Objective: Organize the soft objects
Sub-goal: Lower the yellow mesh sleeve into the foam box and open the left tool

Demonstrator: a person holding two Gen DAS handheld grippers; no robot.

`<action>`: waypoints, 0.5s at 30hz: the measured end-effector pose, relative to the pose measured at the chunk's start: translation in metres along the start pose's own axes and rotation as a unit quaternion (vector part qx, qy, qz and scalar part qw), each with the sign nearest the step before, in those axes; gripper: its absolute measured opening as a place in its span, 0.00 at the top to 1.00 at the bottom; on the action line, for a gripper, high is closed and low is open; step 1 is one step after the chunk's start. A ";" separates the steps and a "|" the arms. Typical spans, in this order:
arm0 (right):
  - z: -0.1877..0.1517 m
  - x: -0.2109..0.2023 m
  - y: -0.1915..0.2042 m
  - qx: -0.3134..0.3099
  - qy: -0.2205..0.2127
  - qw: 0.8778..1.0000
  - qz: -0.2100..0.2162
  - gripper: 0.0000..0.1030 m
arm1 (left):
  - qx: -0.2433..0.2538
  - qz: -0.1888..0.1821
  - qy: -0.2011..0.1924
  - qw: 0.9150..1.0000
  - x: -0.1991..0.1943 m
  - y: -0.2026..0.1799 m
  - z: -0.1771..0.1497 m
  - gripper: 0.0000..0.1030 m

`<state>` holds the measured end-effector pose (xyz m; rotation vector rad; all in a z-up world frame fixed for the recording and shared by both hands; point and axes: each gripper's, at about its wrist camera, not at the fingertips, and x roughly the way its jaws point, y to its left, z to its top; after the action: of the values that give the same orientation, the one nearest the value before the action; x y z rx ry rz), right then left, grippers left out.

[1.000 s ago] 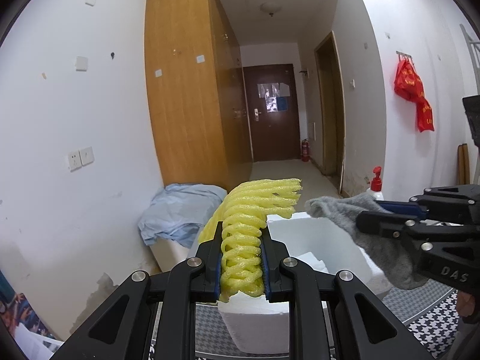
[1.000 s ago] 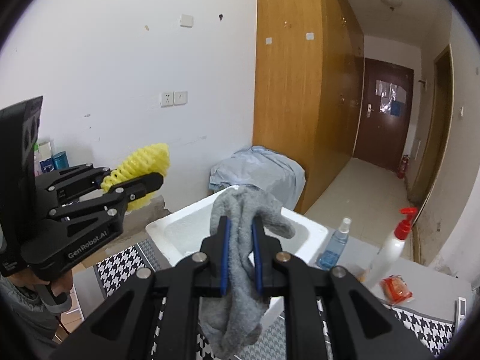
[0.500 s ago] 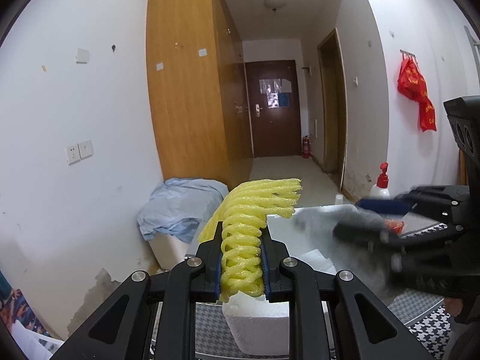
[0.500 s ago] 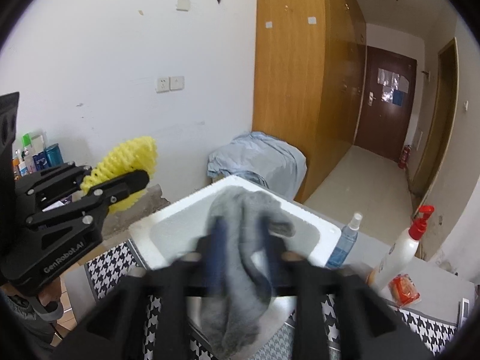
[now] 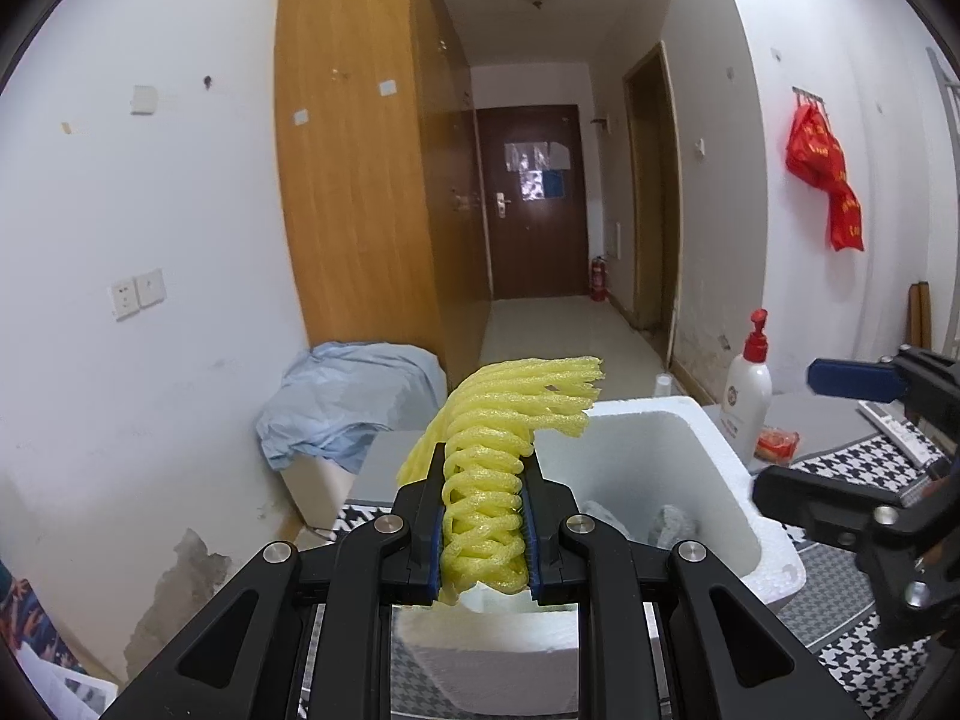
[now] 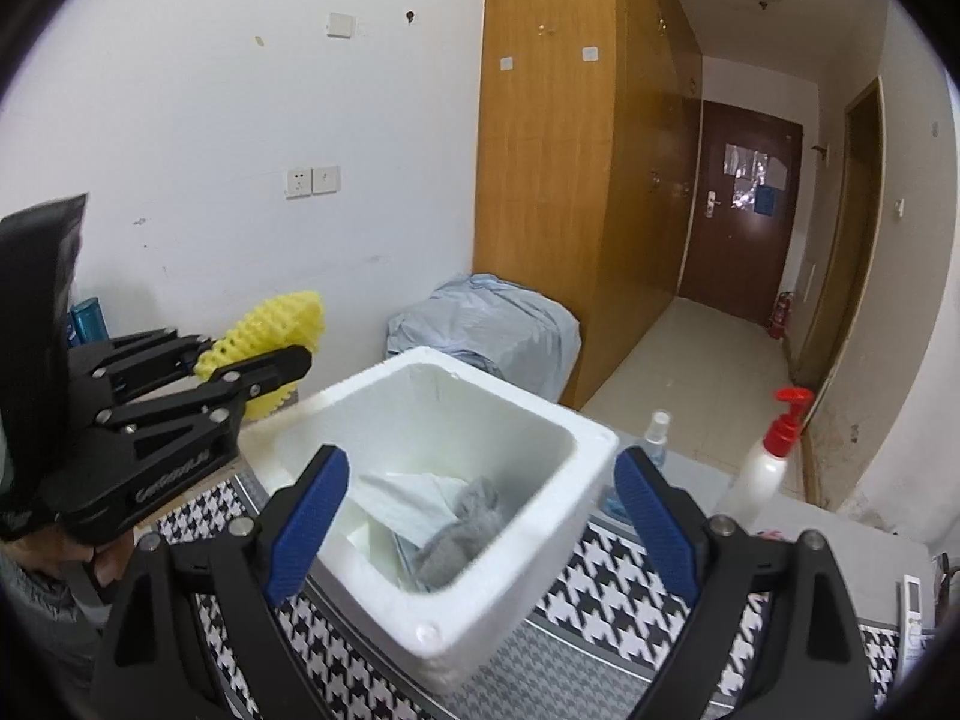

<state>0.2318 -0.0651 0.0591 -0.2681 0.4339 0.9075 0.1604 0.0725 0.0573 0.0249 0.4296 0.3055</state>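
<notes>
Two-gripper sorting of soft items into a foam box [image 6: 591, 456]. The right gripper [image 6: 480, 504] is shown with its jaws spread wide and nothing between them; they have just been opening, and the grey sock [image 6: 462, 531] now lies inside the box, at about 6 o'clock of the cavity, resting against a pale cloth [image 6: 414, 498]. The gripper is held directly over the open top, pointing down into it, presumably so that the released sock falls within the walls rather than onto the checked mat [image 6: 606, 588]. In the left wrist view the same sock [image 5: 672, 525] is seen low in the box [image 5: 714, 468], at 3 o'clock from the left gripper [image 5: 483, 528]. The left gripper is closed narrowly on a yellow foam net [image 5: 486, 480], whose free end arches up and over toward 1 o'clock; the springy mesh is squeezed between the pads, which suggests a firm pinch is needed to keep so light and compressible an item from slipping. The net [image 6: 270, 327] is kept at 9 o'clock of the box, just outside its rim, probably waiting while the right gripper occupies the opening. A pump bottle [image 6: 768, 456] stands on the table at 3 o'clock of the box, apart from it. Judged state: sock deposited, net not yet placed.
</notes>
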 end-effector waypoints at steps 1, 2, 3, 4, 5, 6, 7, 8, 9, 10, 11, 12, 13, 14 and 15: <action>-0.002 -0.003 -0.002 0.001 -0.001 1.000 -0.004 0.09 | 0.000 -0.003 0.003 1.000 0.002 -0.002 0.000 0.80; -0.004 -0.007 -0.005 0.005 -0.003 1.000 -0.007 0.09 | 0.001 -0.007 0.006 1.000 0.004 -0.004 0.000 0.80; -0.004 -0.007 -0.007 0.009 -0.003 1.000 -0.008 0.08 | 0.001 -0.010 0.007 1.000 0.006 -0.005 0.001 0.80; -0.006 -0.009 -0.008 0.012 -0.002 1.000 -0.010 0.08 | 0.002 -0.014 0.008 1.000 0.007 -0.007 0.001 0.80; -0.008 -0.011 -0.010 0.014 -0.002 1.000 -0.013 0.08 | 0.003 -0.017 0.009 1.000 0.008 -0.009 0.001 0.80; -0.008 -0.013 -0.011 0.016 -0.003 1.000 -0.017 0.08 | 0.005 -0.020 0.010 1.000 0.009 -0.012 0.001 0.80; -0.009 -0.014 -0.012 0.017 -0.003 1.000 -0.019 0.08 | 0.006 -0.022 0.010 1.000 0.010 -0.013 0.001 0.80; -0.010 -0.016 -0.014 0.018 -0.004 1.000 -0.021 0.08 | 0.006 -0.025 0.012 1.000 0.012 -0.015 0.002 0.80; -0.011 -0.018 -0.015 0.020 -0.005 1.000 -0.023 0.08 | 0.007 -0.026 0.013 1.000 0.013 -0.016 0.002 0.80; -0.012 -0.020 -0.017 0.022 -0.006 0.999 -0.025 0.07 | 0.009 -0.028 0.014 0.999 0.014 -0.018 0.002 0.80; -0.013 -0.021 -0.018 0.023 -0.007 0.999 -0.028 0.06 | 0.009 -0.030 0.015 0.999 0.016 -0.020 0.003 0.80; -0.013 -0.022 -0.020 0.026 -0.008 0.999 -0.030 0.03 | 0.010 -0.031 0.017 0.999 0.017 -0.021 0.003 0.80; -0.015 -0.024 -0.022 0.028 -0.009 0.999 -0.030 0.02 | 0.012 -0.032 0.018 0.999 0.018 -0.023 0.003 0.80; -0.015 -0.025 -0.023 0.030 -0.009 0.999 -0.030 0.02 | 0.014 -0.033 0.019 0.999 0.019 -0.024 0.003 0.80; -0.016 -0.026 -0.024 0.031 -0.009 0.999 -0.033 0.01 | 0.014 -0.034 0.020 0.999 0.020 -0.025 0.003 0.80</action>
<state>0.2334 -0.1035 0.0583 -0.2161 0.4327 0.8303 0.1862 0.0551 0.0501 0.0315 0.4739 0.2336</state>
